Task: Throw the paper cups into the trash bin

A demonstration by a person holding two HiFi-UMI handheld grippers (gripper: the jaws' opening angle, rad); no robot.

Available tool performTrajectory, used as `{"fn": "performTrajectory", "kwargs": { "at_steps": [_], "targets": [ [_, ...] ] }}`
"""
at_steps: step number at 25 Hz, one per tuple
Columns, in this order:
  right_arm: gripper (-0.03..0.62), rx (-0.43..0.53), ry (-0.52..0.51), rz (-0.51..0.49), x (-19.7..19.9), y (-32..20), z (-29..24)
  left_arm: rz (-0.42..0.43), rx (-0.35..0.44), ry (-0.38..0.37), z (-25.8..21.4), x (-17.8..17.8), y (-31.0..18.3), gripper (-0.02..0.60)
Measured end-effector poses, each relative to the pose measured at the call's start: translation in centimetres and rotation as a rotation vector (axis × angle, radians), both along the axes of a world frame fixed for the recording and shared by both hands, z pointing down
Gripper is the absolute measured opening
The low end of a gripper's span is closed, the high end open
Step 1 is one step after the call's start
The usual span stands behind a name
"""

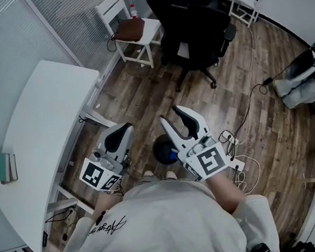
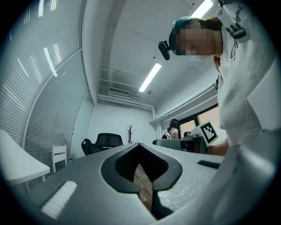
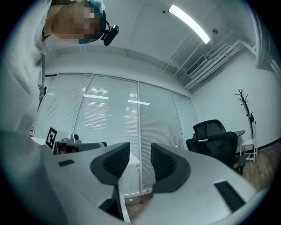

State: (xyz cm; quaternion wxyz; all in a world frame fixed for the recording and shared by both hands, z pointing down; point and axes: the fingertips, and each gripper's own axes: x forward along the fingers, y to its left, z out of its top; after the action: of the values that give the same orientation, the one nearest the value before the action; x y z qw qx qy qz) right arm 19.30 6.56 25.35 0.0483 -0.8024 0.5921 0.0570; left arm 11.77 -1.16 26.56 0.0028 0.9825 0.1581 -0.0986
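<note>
No paper cup shows in any view. A dark round trash bin [image 1: 160, 149] stands on the wooden floor just in front of the person's feet, partly hidden by my right gripper [image 1: 171, 115]. That gripper points away above the bin, its jaws a little apart with nothing between them; in the right gripper view [image 3: 140, 154] only window blinds show through the gap. My left gripper [image 1: 125, 129] hangs left of the bin. Its jaws [image 2: 139, 144] meet at the tips and hold nothing.
A white desk [image 1: 39, 125] with a book [image 1: 4, 167] runs along the left. A black office chair [image 1: 194, 22] and a white chair [image 1: 132, 29] stand ahead. Cables and a power strip [image 1: 237, 158] lie on the floor at right, near a grey bag [image 1: 305, 83].
</note>
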Motion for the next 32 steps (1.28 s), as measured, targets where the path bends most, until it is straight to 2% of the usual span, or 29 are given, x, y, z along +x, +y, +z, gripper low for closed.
{"fn": "performTrajectory", "kwargs": {
  "at_steps": [2, 12, 27, 32],
  "targets": [
    [0.146, -0.009, -0.018, -0.014, -0.4, -0.2, 0.3, -0.002, -0.001, 0.0, -0.1, -0.1, 0.0, 0.003],
    [0.058, 0.012, 0.016, -0.037, -1.2, -0.8, 0.4, 0.001, -0.009, 0.001, 0.2, -0.5, 0.7, 0.003],
    [0.011, 0.018, 0.0, -0.055, -1.5, -0.9, 0.7, -0.004, -0.016, 0.006, 0.1, -0.6, 0.8, 0.003],
    [0.009, -0.033, 0.002, -0.063, -2.1, -1.0, 1.2, -0.005, -0.012, 0.006, 0.0, -0.8, 1.0, 0.003]
  ]
}}
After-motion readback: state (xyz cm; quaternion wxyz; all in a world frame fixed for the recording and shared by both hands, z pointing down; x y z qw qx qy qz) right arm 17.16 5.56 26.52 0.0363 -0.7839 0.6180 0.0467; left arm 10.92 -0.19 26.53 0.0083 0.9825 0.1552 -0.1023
